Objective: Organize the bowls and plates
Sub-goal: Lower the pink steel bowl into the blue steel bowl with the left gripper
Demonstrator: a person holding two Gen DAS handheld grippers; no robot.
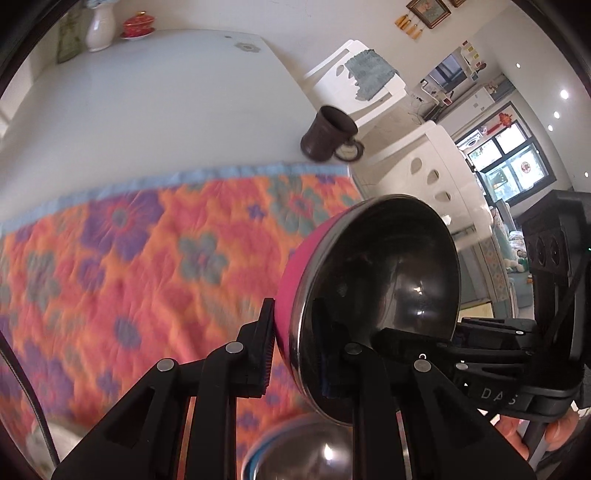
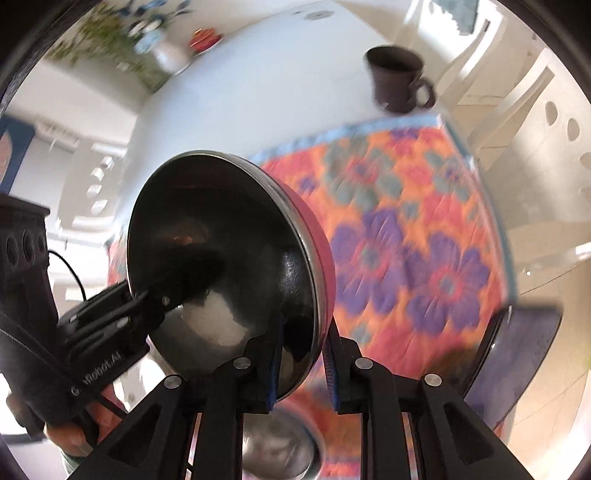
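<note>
A pink bowl with a shiny steel inside (image 1: 373, 291) is held tilted on its side above the floral cloth (image 1: 140, 266). My left gripper (image 1: 299, 362) is shut on its rim, one finger on the pink outside, one inside. My right gripper (image 2: 303, 365) is shut on the same bowl (image 2: 229, 258) at another part of the rim. A second steel bowl (image 1: 306, 450) with a blue rim sits below, at the bottom edge of both views (image 2: 277, 450). A dark plate (image 2: 517, 362) lies at the right on the cloth.
A dark brown mug (image 1: 328, 134) stands on the white table (image 1: 147, 103) just past the cloth's far edge. A white vase (image 1: 99, 27) and a red lidded cup (image 1: 138, 26) stand at the table's far end. White chairs (image 1: 369, 85) stand to the right.
</note>
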